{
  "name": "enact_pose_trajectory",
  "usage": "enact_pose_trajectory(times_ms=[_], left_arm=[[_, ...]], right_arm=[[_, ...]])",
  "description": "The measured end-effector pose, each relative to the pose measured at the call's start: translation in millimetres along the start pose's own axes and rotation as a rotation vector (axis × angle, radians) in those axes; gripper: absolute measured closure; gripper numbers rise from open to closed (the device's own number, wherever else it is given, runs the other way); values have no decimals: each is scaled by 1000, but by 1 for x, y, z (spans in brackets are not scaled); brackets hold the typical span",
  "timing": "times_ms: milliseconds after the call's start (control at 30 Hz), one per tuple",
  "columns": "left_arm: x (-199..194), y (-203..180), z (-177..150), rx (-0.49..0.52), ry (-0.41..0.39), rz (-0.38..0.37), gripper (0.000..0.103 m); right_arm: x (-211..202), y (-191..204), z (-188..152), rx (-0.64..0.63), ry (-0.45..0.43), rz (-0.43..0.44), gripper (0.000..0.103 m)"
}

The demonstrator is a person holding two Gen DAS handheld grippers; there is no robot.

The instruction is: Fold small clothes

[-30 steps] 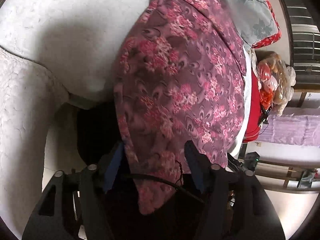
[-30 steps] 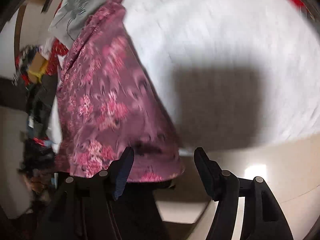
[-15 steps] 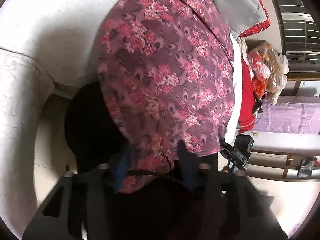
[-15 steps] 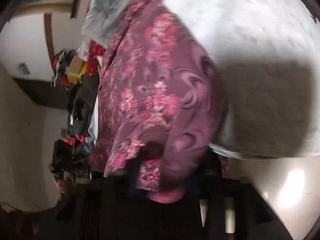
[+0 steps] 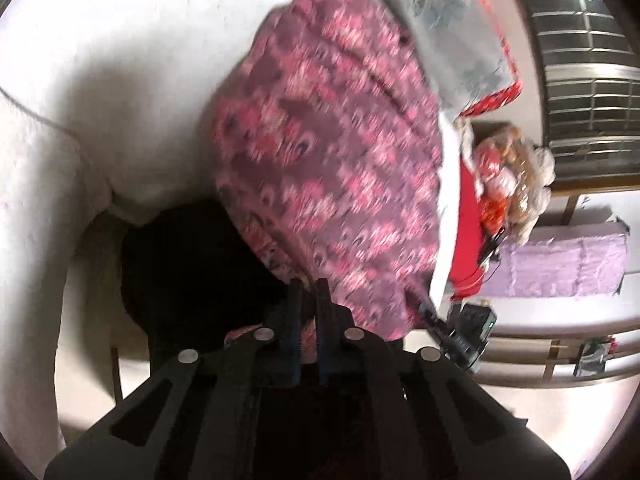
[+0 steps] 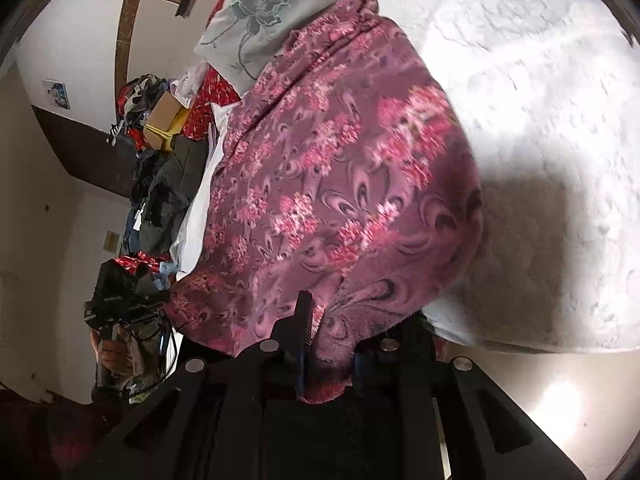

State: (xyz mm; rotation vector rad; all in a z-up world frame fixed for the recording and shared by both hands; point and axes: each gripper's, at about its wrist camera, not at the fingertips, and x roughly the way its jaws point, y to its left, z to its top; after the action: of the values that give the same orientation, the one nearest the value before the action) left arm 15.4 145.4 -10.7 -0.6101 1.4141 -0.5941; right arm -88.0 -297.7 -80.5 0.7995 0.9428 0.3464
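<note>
- Left wrist view: the left gripper (image 5: 308, 286) has its fingers pinched together on the near hem of the floral garment (image 5: 332, 168), which lies, blurred, on the white bed (image 5: 132, 60) beside a grey pillow (image 5: 456, 36).
- Right wrist view: the right gripper (image 6: 326, 336) seems clamped on the garment's (image 6: 340, 184) bunched near edge at the bed's (image 6: 540, 120) edge.

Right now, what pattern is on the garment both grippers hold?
Pink flower clusters and swirls on dusty purple garment; clearest in the right wrist view.
</note>
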Motion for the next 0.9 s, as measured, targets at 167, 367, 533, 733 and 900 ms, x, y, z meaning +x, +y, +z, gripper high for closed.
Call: enact_pose_trajectory(times_ms=[167,367,533,733,900], left_arm=[[4,3,7,2,11,3,100],[26,10,6,-6,97,26,64],[33,10,2,14,137,85,35],[40,-6,-1,82,179,69,100],[21,-33,15,109,94,-27,100]], right_arm=[[-3,10,6,-18,-16,19,88],[2,6,10,9,17,7,88],[9,-4,7,51,52,-8,84],[3,11,10,-18,18,9,88],[-14,31,29,-44,-61,63,90]])
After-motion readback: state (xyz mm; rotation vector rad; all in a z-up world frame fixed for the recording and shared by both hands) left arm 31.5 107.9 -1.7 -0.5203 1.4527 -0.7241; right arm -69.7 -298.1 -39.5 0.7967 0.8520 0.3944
